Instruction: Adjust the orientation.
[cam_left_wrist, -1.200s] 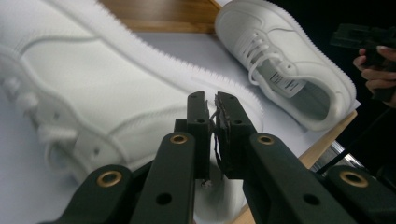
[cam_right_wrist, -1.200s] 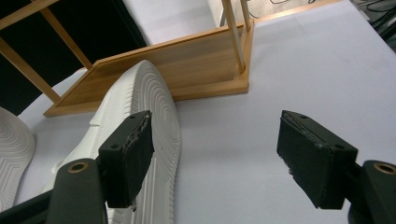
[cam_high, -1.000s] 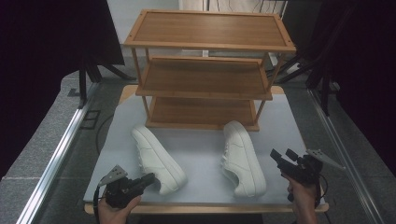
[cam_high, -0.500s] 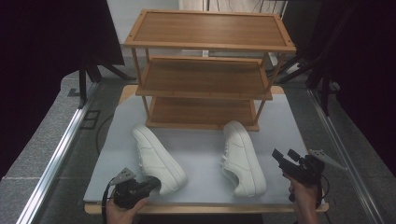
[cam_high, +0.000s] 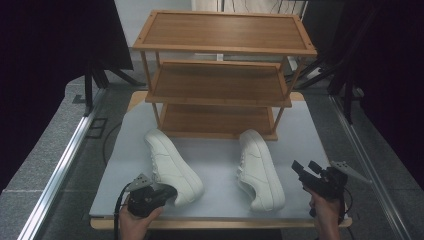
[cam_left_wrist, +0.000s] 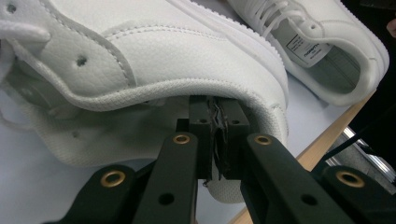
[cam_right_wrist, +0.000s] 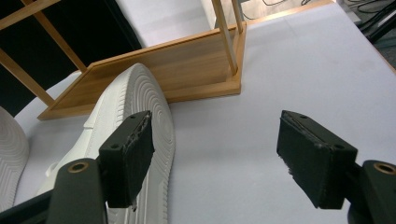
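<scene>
White leather low-top sneaker, left one (cam_high: 172, 166) — heel collar pinched by left gripper (cam_left_wrist: 216, 122). Right gripper (cam_right_wrist: 215, 158) spread wide, empty, beside 2nd white sneaker (cam_high: 259, 169).

Pale grey table (cam_high: 300, 135), wooden three-tier shelf rack (cam_high: 220, 80) at back, two white sneakers (cam_high: 172, 167) (cam_high: 260, 170) in front

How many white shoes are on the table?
2. One white leather sneaker lies on the left of the grey table, its heel at the left tool. The other white sneaker lies right of it, near the open right tool. Both lie before the wooden rack.
</scene>
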